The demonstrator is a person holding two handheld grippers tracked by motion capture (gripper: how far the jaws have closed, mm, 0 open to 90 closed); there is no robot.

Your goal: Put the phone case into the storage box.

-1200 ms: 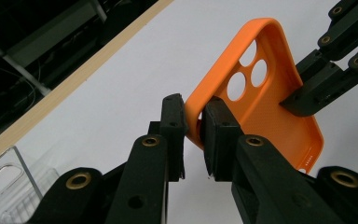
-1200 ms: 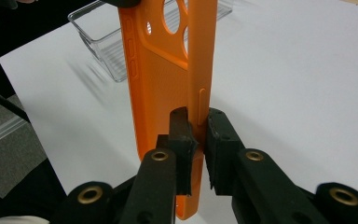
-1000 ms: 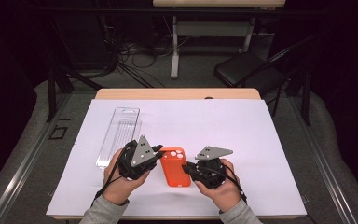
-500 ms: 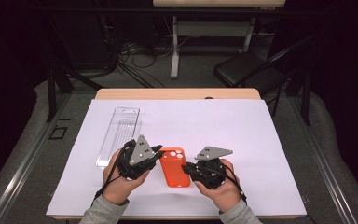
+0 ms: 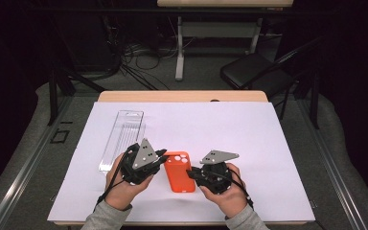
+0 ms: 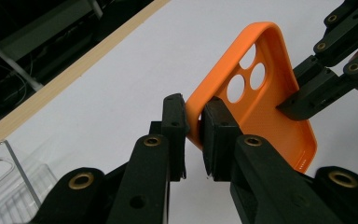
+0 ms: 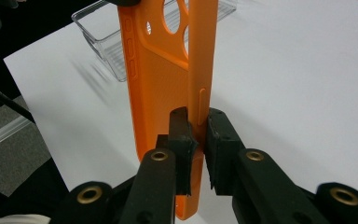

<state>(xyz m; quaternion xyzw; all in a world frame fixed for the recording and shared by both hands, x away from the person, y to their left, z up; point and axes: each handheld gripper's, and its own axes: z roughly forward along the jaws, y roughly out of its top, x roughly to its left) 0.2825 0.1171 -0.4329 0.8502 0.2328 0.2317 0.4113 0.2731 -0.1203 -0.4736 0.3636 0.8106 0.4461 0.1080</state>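
High view: orange phone case (image 5: 179,171) lies between both claws, long axis pointing away; left claw (image 5: 161,159) pinches its left rim, right claw (image 5: 191,173) its right, above the surface (image 5: 230,129).

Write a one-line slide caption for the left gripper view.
Left claw pinches one side wall of an orange phone case while the right claw grips the opposite wall.

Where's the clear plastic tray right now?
High view: the clear plastic tray lies on the white sheet, at the table's left, just beyond the left gripper and left of the orange phone case.
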